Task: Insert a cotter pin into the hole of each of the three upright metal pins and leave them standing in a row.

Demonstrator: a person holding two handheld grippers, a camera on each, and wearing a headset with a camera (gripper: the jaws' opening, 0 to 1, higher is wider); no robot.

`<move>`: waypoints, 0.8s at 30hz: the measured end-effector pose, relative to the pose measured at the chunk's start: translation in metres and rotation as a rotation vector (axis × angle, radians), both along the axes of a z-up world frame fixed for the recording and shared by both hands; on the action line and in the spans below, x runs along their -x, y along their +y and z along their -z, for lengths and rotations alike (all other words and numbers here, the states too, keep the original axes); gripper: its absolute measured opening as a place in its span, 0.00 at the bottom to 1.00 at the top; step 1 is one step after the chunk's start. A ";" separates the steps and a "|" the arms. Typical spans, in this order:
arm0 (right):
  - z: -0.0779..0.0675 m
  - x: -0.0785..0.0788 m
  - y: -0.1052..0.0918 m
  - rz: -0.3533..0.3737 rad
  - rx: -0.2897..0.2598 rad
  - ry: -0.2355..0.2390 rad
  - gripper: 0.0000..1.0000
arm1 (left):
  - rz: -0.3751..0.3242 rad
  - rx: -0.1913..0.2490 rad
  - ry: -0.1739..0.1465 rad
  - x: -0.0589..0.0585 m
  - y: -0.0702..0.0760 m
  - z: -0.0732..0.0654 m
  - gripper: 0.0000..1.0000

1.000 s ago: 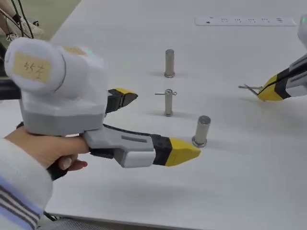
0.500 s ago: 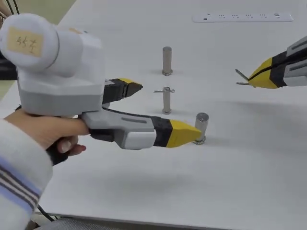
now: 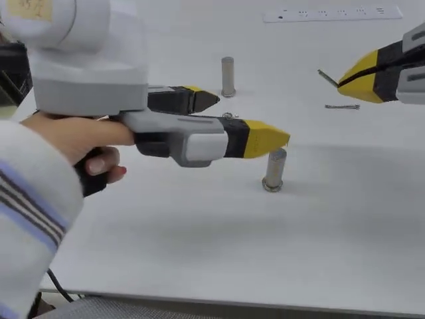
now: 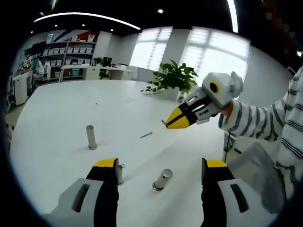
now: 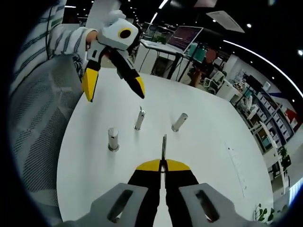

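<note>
Left claw [image 4: 161,163] spread, right claw [image 5: 162,166] pinching cotter pin [image 5: 164,144]

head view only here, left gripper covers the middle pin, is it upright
Observer: Yes. In the right gripper view the middle pin stands upright between the near pin and the far pin.
Operator: how is the cotter pin sitting in the right gripper
Observer: Its own view shows the right gripper shut on the cotter pin, which points straight ahead along the jaws.
</note>
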State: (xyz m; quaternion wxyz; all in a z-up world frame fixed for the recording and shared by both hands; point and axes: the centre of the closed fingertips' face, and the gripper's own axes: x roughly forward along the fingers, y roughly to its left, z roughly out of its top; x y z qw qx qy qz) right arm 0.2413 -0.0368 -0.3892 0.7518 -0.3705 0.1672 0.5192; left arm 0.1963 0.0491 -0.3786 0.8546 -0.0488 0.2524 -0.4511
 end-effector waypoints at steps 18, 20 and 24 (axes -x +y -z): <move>-0.005 0.029 0.036 -0.133 0.038 -0.116 0.00 | 0.023 0.101 0.114 -0.003 -0.019 -0.010 0.34; -0.004 0.032 0.039 -0.142 0.043 -0.124 0.00 | 0.028 0.112 0.126 -0.005 -0.021 -0.010 0.28; -0.002 0.032 0.042 -0.167 0.061 -0.142 0.00 | 0.035 0.120 0.151 -0.006 -0.023 -0.008 0.19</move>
